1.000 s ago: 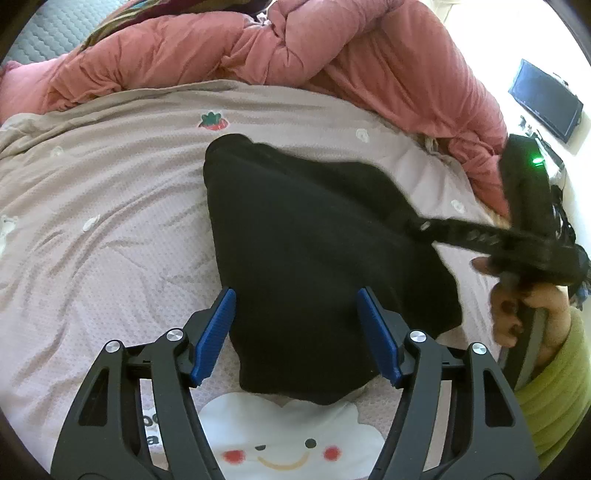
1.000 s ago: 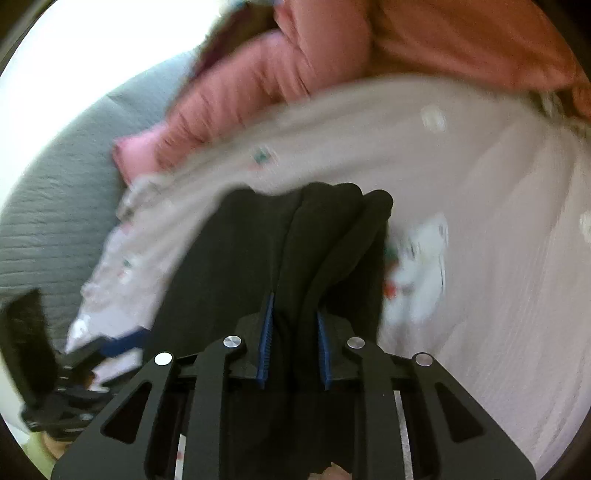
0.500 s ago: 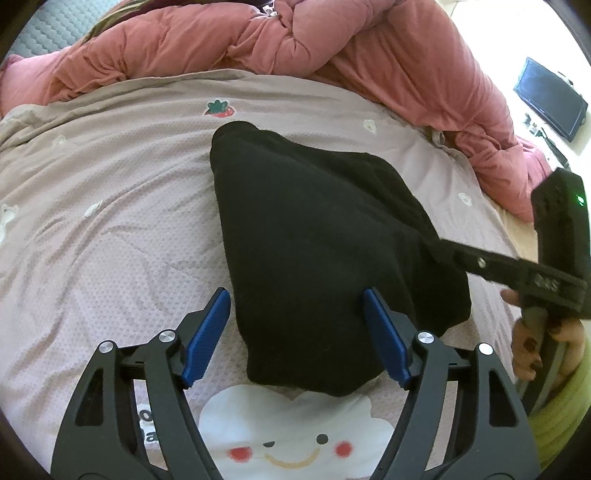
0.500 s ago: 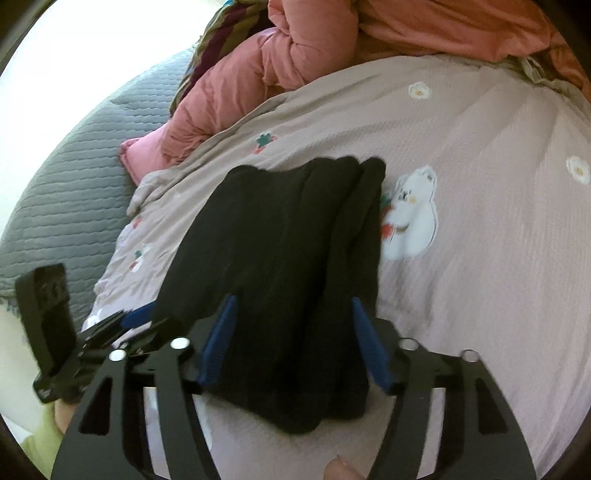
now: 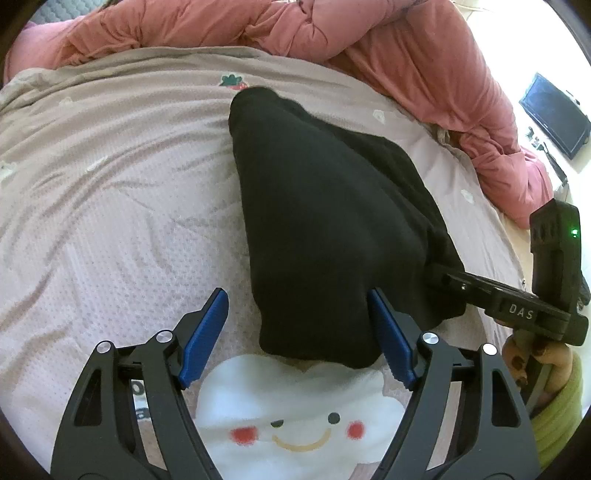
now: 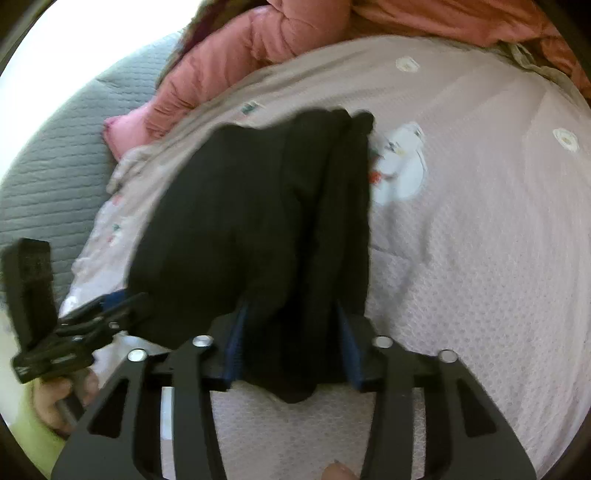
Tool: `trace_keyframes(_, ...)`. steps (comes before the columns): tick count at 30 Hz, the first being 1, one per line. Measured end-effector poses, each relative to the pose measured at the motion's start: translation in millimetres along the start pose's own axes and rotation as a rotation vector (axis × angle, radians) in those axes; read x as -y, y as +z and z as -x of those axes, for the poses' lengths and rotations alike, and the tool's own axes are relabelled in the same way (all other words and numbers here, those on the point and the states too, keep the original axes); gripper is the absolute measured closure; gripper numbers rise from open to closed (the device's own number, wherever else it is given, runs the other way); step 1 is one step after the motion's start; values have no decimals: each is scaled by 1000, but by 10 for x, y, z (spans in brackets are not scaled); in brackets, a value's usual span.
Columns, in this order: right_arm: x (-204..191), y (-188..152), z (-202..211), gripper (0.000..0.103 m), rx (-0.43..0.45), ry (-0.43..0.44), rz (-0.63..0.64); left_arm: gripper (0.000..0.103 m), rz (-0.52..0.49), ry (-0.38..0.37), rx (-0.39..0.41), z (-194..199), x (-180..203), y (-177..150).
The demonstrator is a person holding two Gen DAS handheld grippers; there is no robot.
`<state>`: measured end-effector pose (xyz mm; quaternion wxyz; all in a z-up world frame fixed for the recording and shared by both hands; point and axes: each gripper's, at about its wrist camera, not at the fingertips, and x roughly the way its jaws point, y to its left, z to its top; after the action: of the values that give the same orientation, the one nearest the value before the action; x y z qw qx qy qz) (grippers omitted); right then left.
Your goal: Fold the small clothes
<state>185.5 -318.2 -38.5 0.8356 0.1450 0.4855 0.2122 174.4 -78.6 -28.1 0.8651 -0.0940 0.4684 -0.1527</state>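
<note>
A black garment lies folded in a narrow bundle on the pale pink bedsheet; it also shows in the right wrist view. My left gripper is open, its blue pads on either side of the garment's near end. My right gripper is partly open, its blue pads straddling a fold at the garment's edge without pinching it. In the left wrist view the right gripper reaches into the garment's right side. The right wrist view is blurred.
A pink duvet is heaped along the far side of the bed. A cloud-face print lies on the sheet under my left gripper. A grey quilted mattress edge is at left. A dark screen stands beyond the bed.
My right gripper let go of the garment fold, opened wide, and has now narrowed around the fold again. The garment has settled flatter on the sheet. My left gripper stayed open.
</note>
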Motion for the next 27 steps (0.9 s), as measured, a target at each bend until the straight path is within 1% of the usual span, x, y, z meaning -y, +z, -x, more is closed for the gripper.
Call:
trace_keyframes(1, -19, -3, 34, 60, 9, -9, 4, 33, -3, 2, 3, 13, 8, -9)
trace_keyframes(3, -66, -22, 126, 54, 36, -29, 20, 33, -6, 0, 8, 64, 18, -25)
trace_keyframes(4, -95, -37, 181, 52, 54, -42, 30, 32, -6, 1, 12, 95, 20, -33)
trace_keyframes(5, -119, -56, 236, 47, 71, -52, 38, 31, -5, 4, 18, 127, 27, -41)
trace_keyframes(6, -147, -81, 301, 36, 93, -68, 43, 29, -8, 7, 27, 178, 41, -51)
trace_keyframes(7, -164, -102, 351, 30, 108, -76, 48, 28, -12, 7, 32, 202, 55, -60)
trace_keyframes(8, -200, -139, 422, 27, 127, -80, 53, 27, -16, 8, 40, 236, 72, -68)
trace_keyframes(10, -246, -184, 510, 21, 152, -92, 65, 19, -24, 12, 57, 317, 106, -87)
trace_keyframes(11, -287, -228, 580, 11, 176, -113, 73, 18, -28, 11, 64, 354, 122, -96)
trace_keyframes(16, -398, -363, 800, 6, 251, -177, 104, 10, -64, 33, 124, 594, 213, -150)
trace_keyframes(22, -519, -513, 992, 5, 313, -216, 126, 10, -74, 57, 180, 859, 240, -227)
trace_keyframes(27, -652, -703, 1054, 5, 342, -258, 155, 10, -57, 82, 195, 992, 196, -372)
